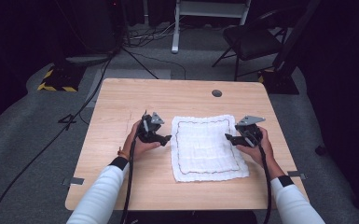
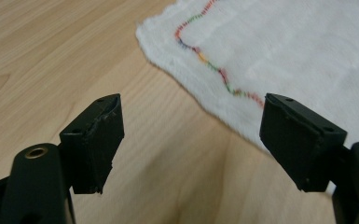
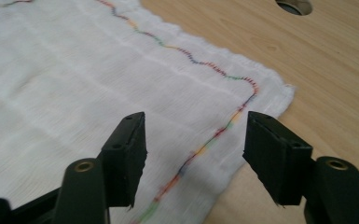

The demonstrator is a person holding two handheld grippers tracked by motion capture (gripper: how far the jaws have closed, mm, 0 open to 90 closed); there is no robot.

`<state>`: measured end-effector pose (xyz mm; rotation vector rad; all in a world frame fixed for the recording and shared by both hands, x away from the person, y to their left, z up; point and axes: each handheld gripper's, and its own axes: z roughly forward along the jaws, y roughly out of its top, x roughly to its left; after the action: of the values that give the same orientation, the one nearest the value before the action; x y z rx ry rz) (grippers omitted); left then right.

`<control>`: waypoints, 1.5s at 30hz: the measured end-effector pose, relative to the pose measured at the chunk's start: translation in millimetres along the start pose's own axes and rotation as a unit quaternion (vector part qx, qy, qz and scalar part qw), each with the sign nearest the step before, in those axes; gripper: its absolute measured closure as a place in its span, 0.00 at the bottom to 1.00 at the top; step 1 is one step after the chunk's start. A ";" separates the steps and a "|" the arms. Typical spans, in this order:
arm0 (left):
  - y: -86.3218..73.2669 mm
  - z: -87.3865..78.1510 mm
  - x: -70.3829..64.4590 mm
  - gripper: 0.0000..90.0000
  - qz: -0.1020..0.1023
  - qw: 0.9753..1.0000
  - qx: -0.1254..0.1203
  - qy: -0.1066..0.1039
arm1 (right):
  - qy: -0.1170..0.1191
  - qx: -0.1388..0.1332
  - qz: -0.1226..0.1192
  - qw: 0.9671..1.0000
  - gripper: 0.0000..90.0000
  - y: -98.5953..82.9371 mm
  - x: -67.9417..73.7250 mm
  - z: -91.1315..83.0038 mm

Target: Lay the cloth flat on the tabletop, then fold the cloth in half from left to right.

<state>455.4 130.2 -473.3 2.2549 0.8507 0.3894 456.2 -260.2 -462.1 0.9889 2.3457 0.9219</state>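
Note:
A white cloth (image 1: pixel 207 146) with a wavy multicoloured stitched border lies flat in the middle of the wooden table (image 1: pixel 121 116). My left gripper (image 1: pixel 167 138) hovers at the cloth's left edge, open, nothing between its jaws. In the left gripper view the gripper (image 2: pixel 191 135) sits over bare wood with the cloth's edge (image 2: pixel 279 51) just ahead and to the right. My right gripper (image 1: pixel 229 138) is at the cloth's right edge, open. In the right gripper view the gripper (image 3: pixel 193 154) straddles the stitched border (image 3: pixel 210 140) near a cloth corner (image 3: pixel 279 93).
A round cable hole (image 1: pixel 217 93) sits in the table near its far edge, also the hole (image 3: pixel 294 5) in the right gripper view. Beyond the table are a folding chair (image 1: pixel 254 39), floor cables (image 1: pixel 88 93) and a white stand (image 1: pixel 177 28).

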 end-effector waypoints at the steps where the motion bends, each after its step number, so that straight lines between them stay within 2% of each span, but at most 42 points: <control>1: -4.8 -4.6 -0.7 0.24 0.000 1.000 0.003 -0.002 | 0.009 -0.003 -0.001 1.000 0.41 -2.9 2.9 -4.8; 4: -19.5 -15.8 -4.6 0.24 0.000 1.000 0.004 -0.011 | 0.014 0.000 -0.010 1.000 0.41 -11.6 11.6 -17.3; 6: -29.9 -20.9 -10.3 0.24 0.006 1.000 0.016 -0.016 | 0.021 -0.006 -0.016 1.000 0.41 -18.5 18.7 -25.3; 9: -41.0 -26.3 -19.2 0.22 0.022 0.999 0.029 -0.009 | 0.031 -0.004 -0.028 0.999 0.41 -27.1 28.8 -32.2; 11: -49.0 -29.9 -24.1 0.22 0.020 0.999 0.029 -0.019 | 0.036 -0.001 -0.034 0.999 0.41 -33.7 35.9 -35.6; 14: -59.4 -33.6 -31.1 0.22 0.024 0.999 0.034 -0.017 | 0.044 0.001 -0.041 0.998 0.41 -43.0 44.9 -40.5; 16: -66.1 -36.6 -34.5 0.22 0.020 0.999 0.036 -0.030 | 0.041 0.003 -0.047 0.998 0.41 -46.5 47.5 -44.0; 19: -75.0 -40.7 -38.7 0.21 0.020 0.999 0.025 -0.035 | 0.048 -0.003 -0.034 0.998 0.41 -53.8 48.8 -49.3; 22: -81.6 -43.6 -40.1 0.21 0.011 0.999 0.018 -0.049 | 0.046 0.002 -0.036 0.998 0.41 -59.8 50.3 -51.4; 26: -89.7 -47.1 -41.1 0.21 0.016 0.999 0.000 -0.049 | 0.048 0.004 -0.036 0.998 0.42 -65.3 52.5 -53.1; 30: -90.3 -47.4 -40.9 0.21 0.016 0.999 0.000 -0.050 | 0.046 0.003 -0.042 0.998 0.42 -63.7 57.0 -52.7; 38: -90.0 -47.1 -40.4 0.20 0.017 0.999 0.000 -0.052 | 0.058 -0.007 -0.074 0.996 0.42 -52.0 74.6 -50.6; 42: -89.4 -46.4 -39.7 0.19 0.019 0.998 0.001 -0.053 | 0.078 -0.016 -0.087 0.993 0.44 -42.1 87.6 -46.4; 45: -88.2 -45.0 -39.1 0.18 0.018 0.998 0.002 -0.053 | 0.096 -0.015 -0.101 0.990 0.47 -34.2 102.5 -38.7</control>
<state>363.5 174.9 -503.5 2.2754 0.7563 0.2816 350.2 -217.5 -473.0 0.6606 2.5261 1.0058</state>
